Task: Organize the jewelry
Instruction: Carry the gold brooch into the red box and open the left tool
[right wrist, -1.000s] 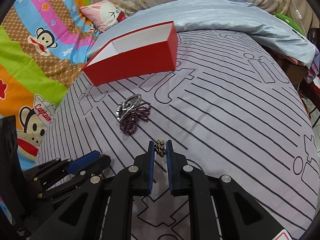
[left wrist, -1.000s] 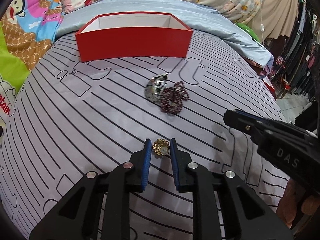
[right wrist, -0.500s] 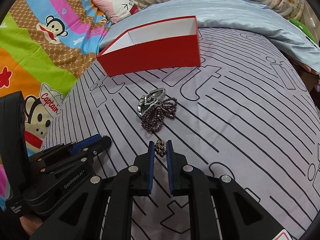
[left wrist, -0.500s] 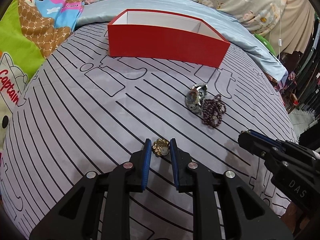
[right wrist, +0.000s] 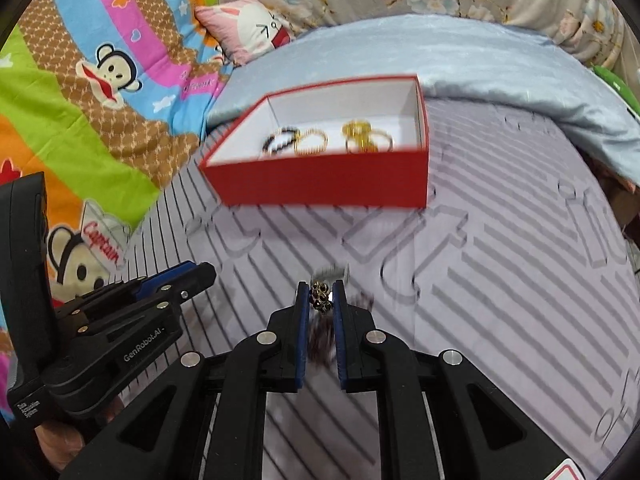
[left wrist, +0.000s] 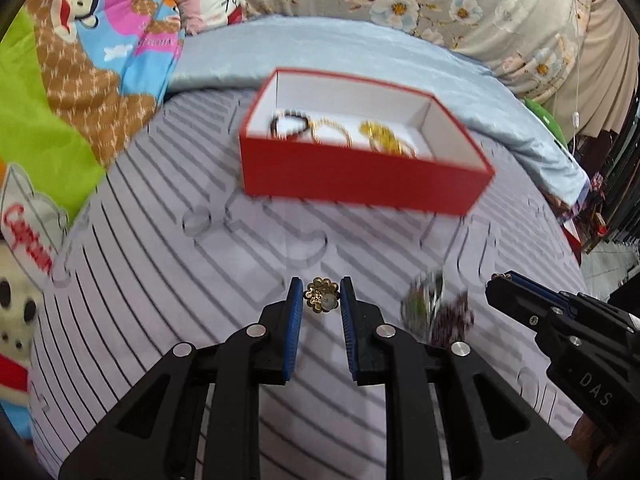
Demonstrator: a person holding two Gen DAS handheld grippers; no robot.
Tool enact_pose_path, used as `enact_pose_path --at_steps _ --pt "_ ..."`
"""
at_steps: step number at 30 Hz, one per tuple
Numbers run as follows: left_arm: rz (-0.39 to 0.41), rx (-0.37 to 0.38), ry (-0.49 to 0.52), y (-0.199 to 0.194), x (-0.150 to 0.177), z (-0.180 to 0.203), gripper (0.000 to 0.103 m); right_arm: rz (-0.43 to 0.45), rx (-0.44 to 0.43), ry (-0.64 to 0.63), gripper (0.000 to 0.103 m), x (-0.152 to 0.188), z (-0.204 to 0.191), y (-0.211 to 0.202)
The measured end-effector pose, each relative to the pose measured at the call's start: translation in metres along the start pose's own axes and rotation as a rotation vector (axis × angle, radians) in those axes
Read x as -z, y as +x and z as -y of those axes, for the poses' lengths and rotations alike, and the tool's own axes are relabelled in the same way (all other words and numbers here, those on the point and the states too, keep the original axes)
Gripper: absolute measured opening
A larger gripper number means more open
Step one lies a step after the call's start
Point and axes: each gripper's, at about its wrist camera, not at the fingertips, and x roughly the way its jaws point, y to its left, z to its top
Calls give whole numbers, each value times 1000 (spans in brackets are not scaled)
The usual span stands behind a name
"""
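Striped grey bedding [left wrist: 160, 264] covers the bed on which the work is done, with a cartoon blanket [right wrist: 80, 92] off to the left of both claws and a pale blue quilt [left wrist: 360, 56] beyond them. Ahead of each claw a red box [left wrist: 360, 180] is set open-topped on the bedding, so that pieces can be lowered in from above. Inside it a dark bead bracelet [right wrist: 280, 140] and several gold bangles [right wrist: 312, 142] are already laid side by side on the white floor.

A gold flower-shaped ornament [left wrist: 321, 301] is pinched at the very tips of the left claw [left wrist: 320, 300], which is clenched on it and held clear of the bedding. A small cluster of dark stones in a gold setting [right wrist: 321, 298] is gripped in the same way between the tips of the right claw [right wrist: 321, 299]. Tip grips are judged to suit such small pieces, since a release then drops them cleanly.

Just to the right of the left claw, a blurred watch [left wrist: 424, 304] and a dark bead strand [left wrist: 452, 320] are left on the bedding; they seem to be next in line. Both held pieces are judged to be bound for the box, each claw being pointed toward it.
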Motion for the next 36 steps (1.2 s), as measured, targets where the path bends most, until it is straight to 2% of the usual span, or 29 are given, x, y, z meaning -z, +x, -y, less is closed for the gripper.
enact_pose_path --at_steps 8,13,22,36 --pt "92 -54 43 13 -83 7 19 103 28 -17 11 -82 6 11" --pt "82 -71 35 37 -113 7 19 119 40 0 11 -117 12 28" --pt "53 -110 45 73 -132 10 19 76 65 8 11 -131 17 68" --pt "22 -127 46 101 -138 9 19 47 75 16 11 -132 20 93"
